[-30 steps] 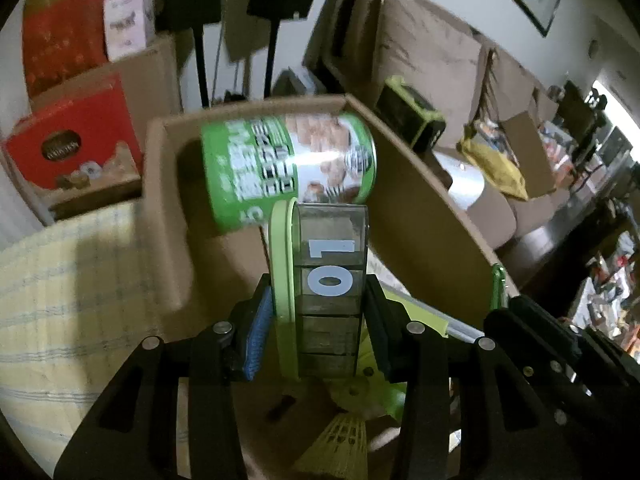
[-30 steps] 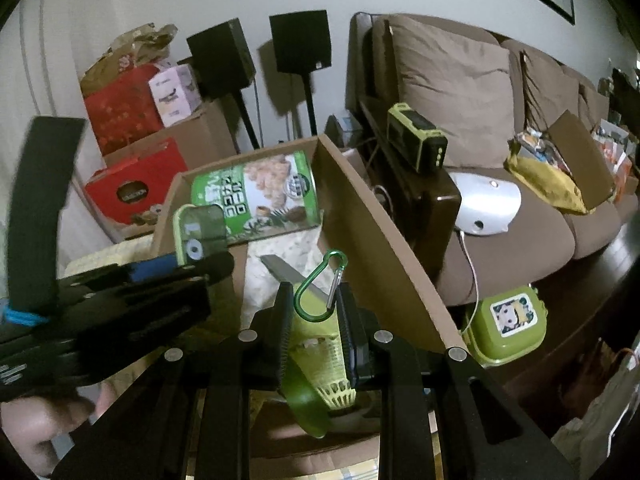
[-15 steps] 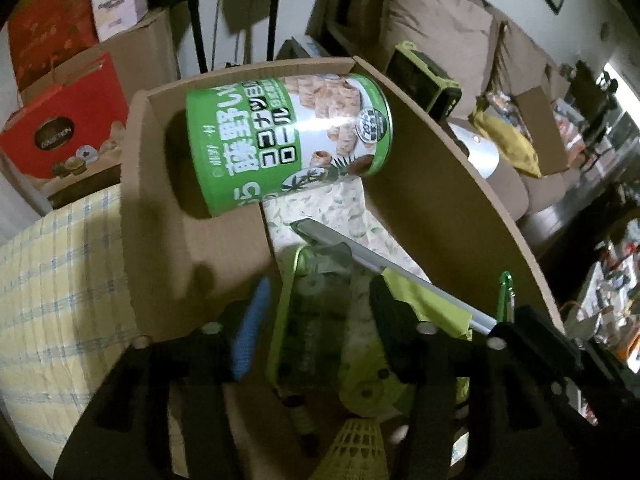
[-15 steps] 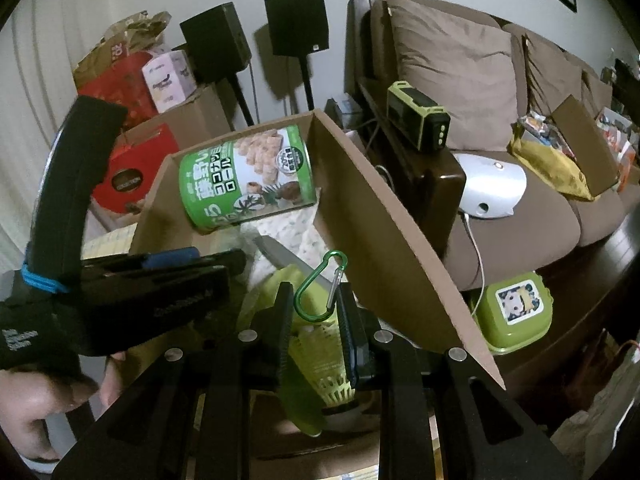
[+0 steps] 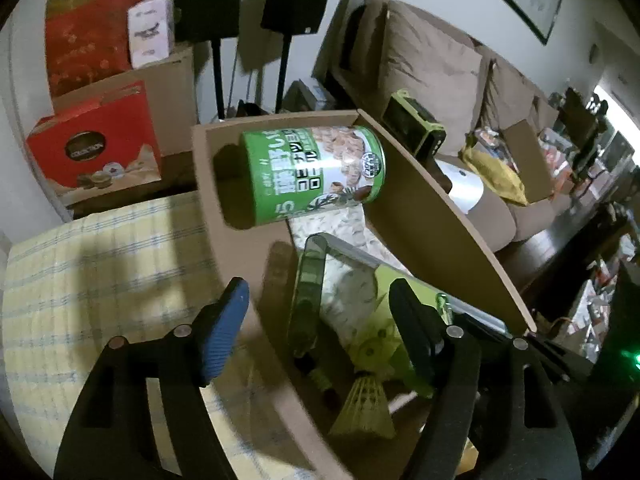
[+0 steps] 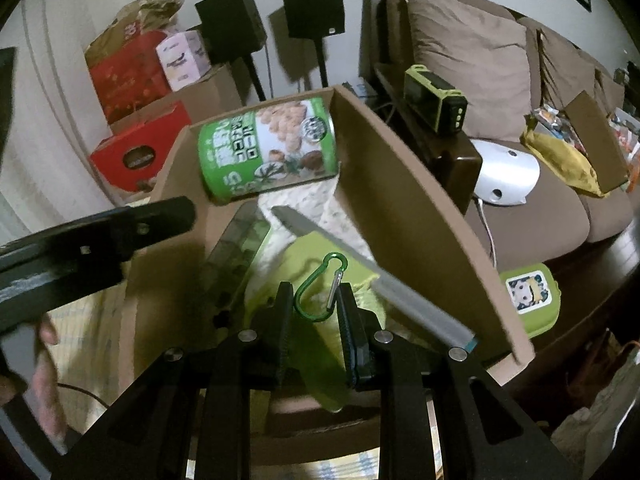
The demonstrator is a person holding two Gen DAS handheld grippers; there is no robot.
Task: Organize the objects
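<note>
Left gripper just opened wide above translucent green pill organiser, now lying in brown cardboard box; right gripper clamped on green carabiner, not yet boxed. Green snack can boxed, Japanese lettering blurred; red carton marked "COLLECTION".

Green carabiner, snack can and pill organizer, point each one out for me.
green carabiner [image 6: 320, 286]: right wrist view, on its green loop, left side.
snack can [image 5: 312, 174]: left wrist view, on the middle of its printed side.
pill organizer [image 5: 306, 300]: left wrist view, on its clear lid, mid-length.
</note>
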